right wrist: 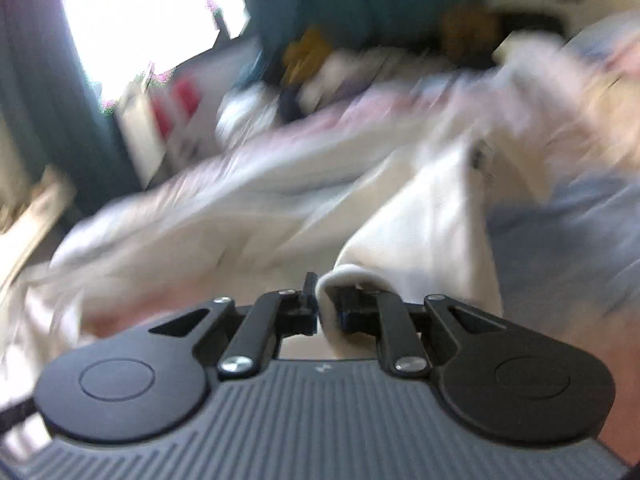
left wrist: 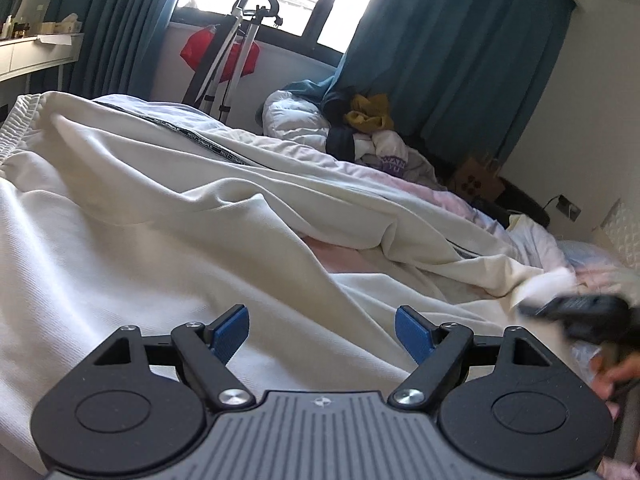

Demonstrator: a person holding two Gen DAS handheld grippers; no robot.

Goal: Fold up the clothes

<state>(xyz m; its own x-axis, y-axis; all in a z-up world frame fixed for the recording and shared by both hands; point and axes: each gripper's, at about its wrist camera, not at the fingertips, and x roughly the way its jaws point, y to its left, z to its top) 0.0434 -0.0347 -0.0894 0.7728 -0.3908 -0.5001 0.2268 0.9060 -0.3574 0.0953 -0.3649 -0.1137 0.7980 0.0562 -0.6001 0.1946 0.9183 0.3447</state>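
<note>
A cream-white garment lies spread over the bed, taking up most of the left wrist view. Its long axis runs from the gathered elastic hem, at the far left of that view, slantwise down toward the bed's right side, where its far end is lost in folds. A dark printed tape runs along the garment in the same direction. Whether it is a jacket or trousers cannot be told, because the lower part is cut off by the picture's edge.

The left gripper hovers just above the garment with its blue pads spread wide and no cloth between them.

The right gripper is clamped tight on a rolled edge of the garment, and the cloth rises away from it as a taut band pointing toward the bed's far end. In the left wrist view this same gripper is only a dark smear low on the bed's right side, with a hand partly cut off beneath it.

The right wrist view is badly blurred, so the bedding there is hard to make out. Beyond the bed, a pile of clothes lies against the teal curtain, and a metal stand with something red on it rises before the window.
</note>
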